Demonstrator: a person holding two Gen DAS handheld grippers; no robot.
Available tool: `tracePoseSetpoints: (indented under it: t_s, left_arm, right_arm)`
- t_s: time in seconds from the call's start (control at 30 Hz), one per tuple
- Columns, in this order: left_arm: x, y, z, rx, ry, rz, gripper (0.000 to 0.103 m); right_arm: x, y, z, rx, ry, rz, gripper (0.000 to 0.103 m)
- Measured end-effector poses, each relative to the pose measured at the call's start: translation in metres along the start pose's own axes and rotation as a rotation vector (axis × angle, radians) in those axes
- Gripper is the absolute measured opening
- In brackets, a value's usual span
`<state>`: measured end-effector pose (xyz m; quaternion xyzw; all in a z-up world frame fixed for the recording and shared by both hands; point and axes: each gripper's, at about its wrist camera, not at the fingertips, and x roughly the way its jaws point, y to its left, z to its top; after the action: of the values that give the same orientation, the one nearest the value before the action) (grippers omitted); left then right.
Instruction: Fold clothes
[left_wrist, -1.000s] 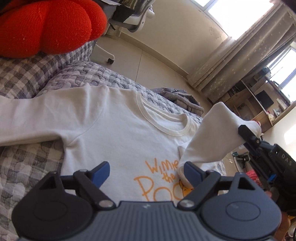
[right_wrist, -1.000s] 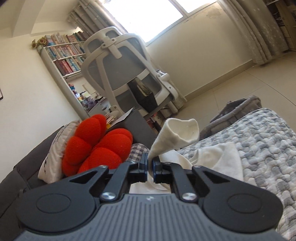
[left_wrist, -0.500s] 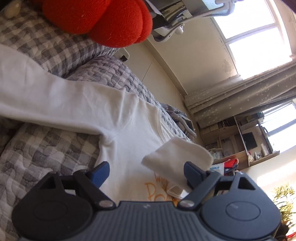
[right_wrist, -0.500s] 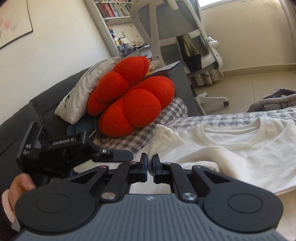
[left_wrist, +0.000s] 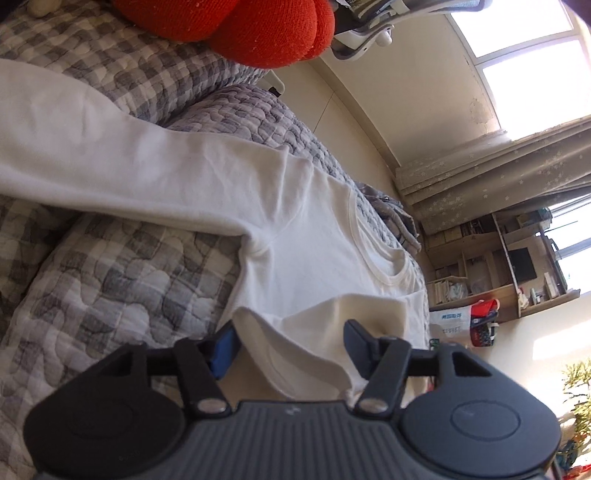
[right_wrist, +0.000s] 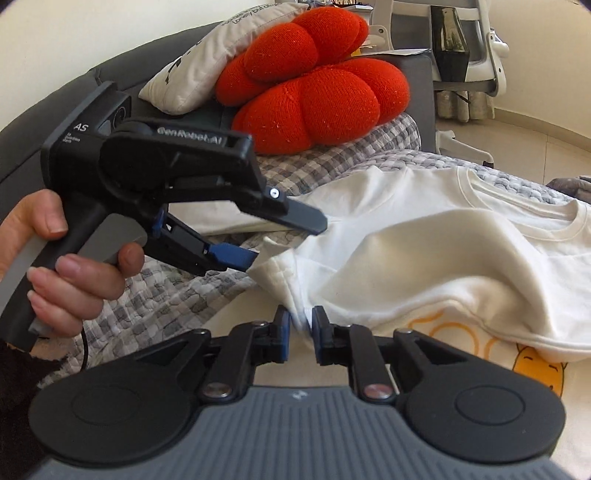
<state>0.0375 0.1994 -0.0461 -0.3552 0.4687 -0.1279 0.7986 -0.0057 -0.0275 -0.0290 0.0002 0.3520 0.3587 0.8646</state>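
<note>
A white long-sleeved sweatshirt (left_wrist: 306, 236) with an orange print lies face up on the quilted bed; it also shows in the right wrist view (right_wrist: 436, 206). One sleeve (right_wrist: 406, 258) is folded across the chest, its cuff (left_wrist: 258, 332) lying between the open fingers of my left gripper (left_wrist: 291, 339). The other sleeve (left_wrist: 92, 155) stretches out flat to the left. My right gripper (right_wrist: 299, 328) has its jaws slightly apart around the sleeve's cuff edge. The left gripper (right_wrist: 291, 236) shows in the right wrist view, open at the cuff.
A red knotted cushion (right_wrist: 314, 85) and a grey pillow (right_wrist: 207, 66) lie at the bed's head. The grey checked quilt (left_wrist: 110, 280) covers the bed. An office chair (right_wrist: 469, 44) stands beyond. A grey garment (left_wrist: 399, 218) lies at the bed's far edge.
The right gripper carried the sleeve across the chest, lowered it, and its jaws have parted slightly. The left gripper has moved in so the cuff lies between its fingers.
</note>
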Motion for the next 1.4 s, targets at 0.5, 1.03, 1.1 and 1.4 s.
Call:
tracePoseSetpoints:
  t_s: [0.5,1.03,1.1,1.4]
  left_arm:
    - [-0.021,-0.058,-0.002,0.421,-0.089,0.155,0.004]
    - [0.014,-0.049,0.067,0.438,-0.083,0.136,0.004]
    - [0.020,-0.048,0.072,0.437,-0.078,0.139,0.004]
    - [0.031,-0.036,0.107,0.401,-0.100,0.140,0.004]
  right_arm:
    - [-0.081,-0.129,0.013,0.243,-0.202,-0.468,0.051]
    - [-0.037,-0.203,0.022,0.242,-0.145,-0.539,0.033]
    - [-0.032,-0.206,0.022,0.229,-0.145,-0.544,0.017]
    - [-0.063,-0.253,-0.007,0.528,-0.325,-0.443,0.004]
